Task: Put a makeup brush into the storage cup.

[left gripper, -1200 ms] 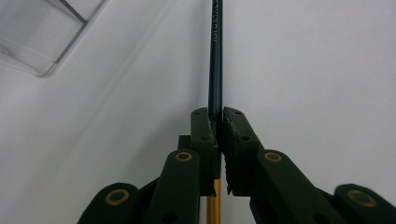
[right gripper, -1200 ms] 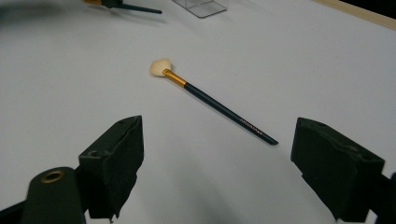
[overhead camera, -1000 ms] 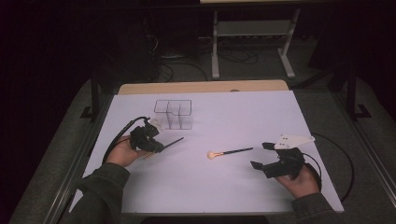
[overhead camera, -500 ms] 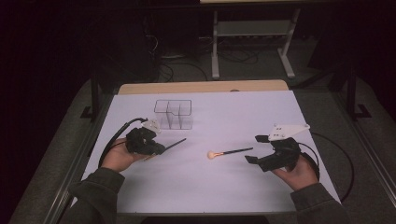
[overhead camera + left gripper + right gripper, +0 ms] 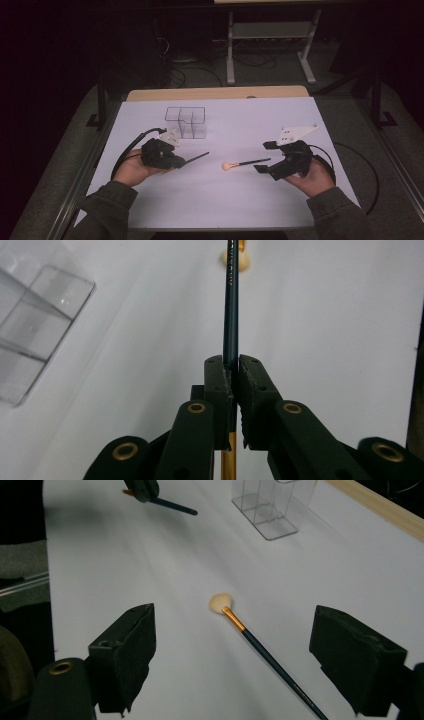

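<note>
My left gripper (image 5: 181, 161) (image 5: 234, 371) is shut on a brush with a dark blue handle (image 5: 230, 315) (image 5: 196, 158); the handle sticks out ahead of the jaws and its gold ferrule (image 5: 228, 460) shows behind them. A second brush (image 5: 247, 162) (image 5: 265, 647) lies on the white table, its pale bristle head (image 5: 229, 166) (image 5: 220, 603) toward the left gripper. My right gripper (image 5: 265, 157) (image 5: 237, 647) is open just right of that brush, jaws on either side of its handle's end, above it and not touching.
A clear divided organizer (image 5: 186, 122) (image 5: 272, 505) (image 5: 35, 335) stands on the white table cover (image 5: 240, 125) behind the left gripper. A wooden table edge (image 5: 215, 93) runs along the back. Cables trail from both grippers.
The right gripper has lifted and moved in toward the lying brush. The left gripper has shifted a little, rising with its brush still held.
</note>
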The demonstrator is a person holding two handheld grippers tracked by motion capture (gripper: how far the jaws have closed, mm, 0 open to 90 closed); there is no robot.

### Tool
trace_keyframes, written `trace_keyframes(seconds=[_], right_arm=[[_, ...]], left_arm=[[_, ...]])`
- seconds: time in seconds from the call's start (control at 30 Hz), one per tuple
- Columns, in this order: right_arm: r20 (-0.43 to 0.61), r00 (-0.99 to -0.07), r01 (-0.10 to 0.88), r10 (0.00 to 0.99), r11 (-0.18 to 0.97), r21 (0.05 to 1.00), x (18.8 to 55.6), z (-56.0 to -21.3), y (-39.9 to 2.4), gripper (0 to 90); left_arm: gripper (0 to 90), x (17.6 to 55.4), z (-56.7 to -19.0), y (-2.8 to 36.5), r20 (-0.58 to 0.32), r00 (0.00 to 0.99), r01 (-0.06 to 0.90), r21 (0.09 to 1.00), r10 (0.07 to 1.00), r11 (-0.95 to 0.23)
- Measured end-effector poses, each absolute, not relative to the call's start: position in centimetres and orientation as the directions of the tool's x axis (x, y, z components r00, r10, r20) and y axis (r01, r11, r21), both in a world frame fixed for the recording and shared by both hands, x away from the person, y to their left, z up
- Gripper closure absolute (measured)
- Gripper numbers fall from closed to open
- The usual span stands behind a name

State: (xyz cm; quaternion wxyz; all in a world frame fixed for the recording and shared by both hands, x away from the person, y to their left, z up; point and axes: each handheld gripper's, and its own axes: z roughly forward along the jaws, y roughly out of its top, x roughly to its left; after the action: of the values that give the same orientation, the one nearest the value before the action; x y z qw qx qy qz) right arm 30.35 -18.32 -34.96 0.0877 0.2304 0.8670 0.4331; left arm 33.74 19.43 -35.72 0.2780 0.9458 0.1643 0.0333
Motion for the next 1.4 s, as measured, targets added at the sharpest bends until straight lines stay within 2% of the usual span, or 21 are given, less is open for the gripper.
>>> trace_keyframes(seconds=[0.5, 1.4], right_arm=[[0.05, -0.902, 0.302, 0.429, 0.543, 0.784, 31.0, -33.6, -17.1, 18.7], [0.035, -0.96, 0.215, 0.277, 0.657, 0.723, 31.7, -33.2, -13.0, 24.5]], left_arm=[[83.3, 32.9, -35.0, 17.4, -0.015, 0.964, 0.23, 0.548, 0.265, -0.804], [83.3, 31.3, -34.3, 14.5, 0.005, 0.987, 0.13, 0.558, 0.161, -0.819]])
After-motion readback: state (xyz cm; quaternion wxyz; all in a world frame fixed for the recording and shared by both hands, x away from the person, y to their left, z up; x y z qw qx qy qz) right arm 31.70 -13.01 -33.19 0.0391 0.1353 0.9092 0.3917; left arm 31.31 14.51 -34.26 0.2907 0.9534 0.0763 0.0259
